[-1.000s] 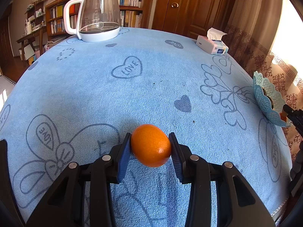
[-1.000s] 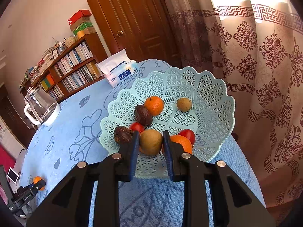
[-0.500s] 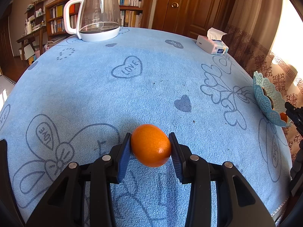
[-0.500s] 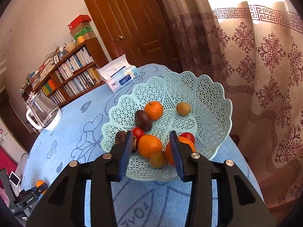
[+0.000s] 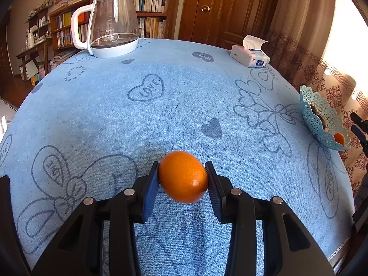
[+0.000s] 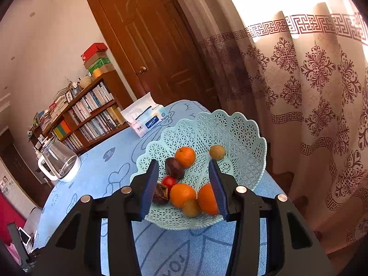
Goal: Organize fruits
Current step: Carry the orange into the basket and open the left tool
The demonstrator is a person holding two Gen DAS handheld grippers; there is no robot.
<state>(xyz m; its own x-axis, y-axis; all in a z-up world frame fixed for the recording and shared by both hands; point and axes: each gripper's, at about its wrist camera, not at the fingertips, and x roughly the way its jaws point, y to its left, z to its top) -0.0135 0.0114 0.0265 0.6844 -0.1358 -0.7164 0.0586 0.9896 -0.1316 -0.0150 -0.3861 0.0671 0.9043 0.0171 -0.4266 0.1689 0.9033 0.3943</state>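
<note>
My left gripper (image 5: 183, 176) is shut on an orange (image 5: 183, 176) and holds it just above the blue tablecloth (image 5: 161, 115). A pale green lattice fruit basket (image 6: 241, 138) stands at the table's right edge; it also shows in the left wrist view (image 5: 322, 115). It holds several fruits: oranges (image 6: 182, 194), dark passion fruits (image 6: 174, 168), a red tomato (image 6: 169, 181) and small brown fruits (image 6: 191, 207). My right gripper (image 6: 184, 188) is open and empty, above the basket's near side.
A glass kettle with a white handle (image 5: 110, 23) stands at the far left of the table. A tissue box (image 5: 249, 54) lies at the far right. A patterned curtain (image 6: 310, 92), a wooden door and bookshelves (image 6: 92, 110) surround the table.
My right gripper let go of a small brown fruit into the basket, opened, and drew back and up. My left gripper kept still with the orange.
</note>
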